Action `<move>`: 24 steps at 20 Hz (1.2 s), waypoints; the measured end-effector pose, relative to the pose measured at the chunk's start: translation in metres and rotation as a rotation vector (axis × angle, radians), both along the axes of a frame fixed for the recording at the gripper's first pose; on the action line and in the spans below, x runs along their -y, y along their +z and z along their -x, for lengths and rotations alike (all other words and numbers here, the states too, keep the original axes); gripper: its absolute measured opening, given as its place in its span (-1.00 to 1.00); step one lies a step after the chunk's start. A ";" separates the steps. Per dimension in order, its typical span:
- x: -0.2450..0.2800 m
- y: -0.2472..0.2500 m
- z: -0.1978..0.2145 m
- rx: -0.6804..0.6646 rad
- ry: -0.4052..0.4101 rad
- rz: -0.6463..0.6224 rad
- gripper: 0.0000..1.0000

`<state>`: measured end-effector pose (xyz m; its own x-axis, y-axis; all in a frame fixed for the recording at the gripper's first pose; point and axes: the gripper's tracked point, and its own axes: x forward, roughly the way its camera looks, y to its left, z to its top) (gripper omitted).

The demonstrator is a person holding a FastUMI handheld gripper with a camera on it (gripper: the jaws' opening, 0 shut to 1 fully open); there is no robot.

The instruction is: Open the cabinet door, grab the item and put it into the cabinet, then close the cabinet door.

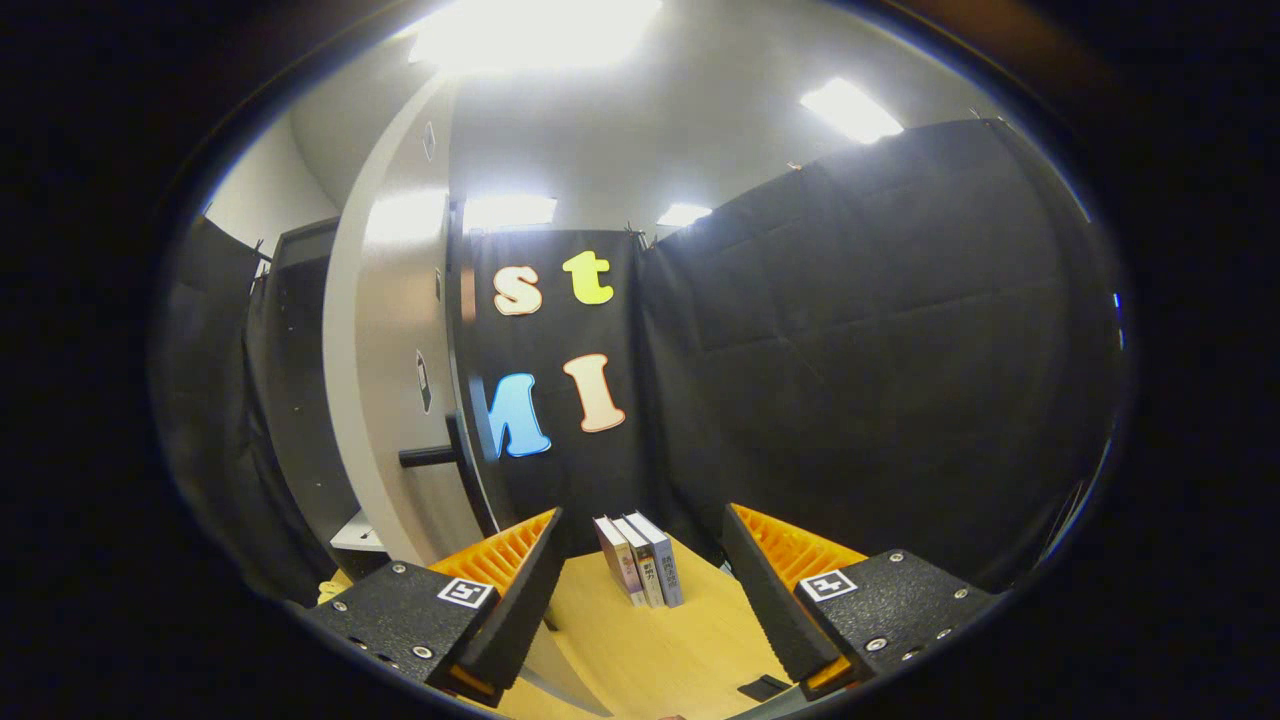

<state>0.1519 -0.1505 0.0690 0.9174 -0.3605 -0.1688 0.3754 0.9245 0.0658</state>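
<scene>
- Cabinet point(300, 400) stands left of the gripper point(640, 590); its pale door point(395, 380) is swung open, edge-on, with a dark bar handle point(428, 457) sticking out.
- Cabinet interior dark; contents cannot be made out.
- Gripper fingers spread wide, holding nothing.
- Three books point(640, 560) stand upright, side by side, on the wooden bench point(660, 650), beyond the fingers and in line with the gap between them.
- Small dark object point(762, 687) on the bench near the right finger, unidentifiable.

Books point(640, 560) stand on the table point(660, 650), cabinet door point(400, 400) to their left.
</scene>
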 end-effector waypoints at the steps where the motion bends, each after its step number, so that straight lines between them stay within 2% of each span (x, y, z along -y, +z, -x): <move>1: -0.004 -0.004 -0.005 -0.016 0.010 0.008 0.90; 4: -0.004 0.002 -0.005 0.001 0.003 0.096 0.85; 10: -0.045 0.002 -0.001 0.008 0.087 0.076 0.85; 18: -0.128 -0.002 -0.013 -0.004 0.295 0.033 0.85; 24: -0.175 -0.003 -0.036 -0.001 0.407 0.029 0.85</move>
<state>0.1880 0.0246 0.0657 0.9859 0.0270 -0.1650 -0.0212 0.9991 0.0368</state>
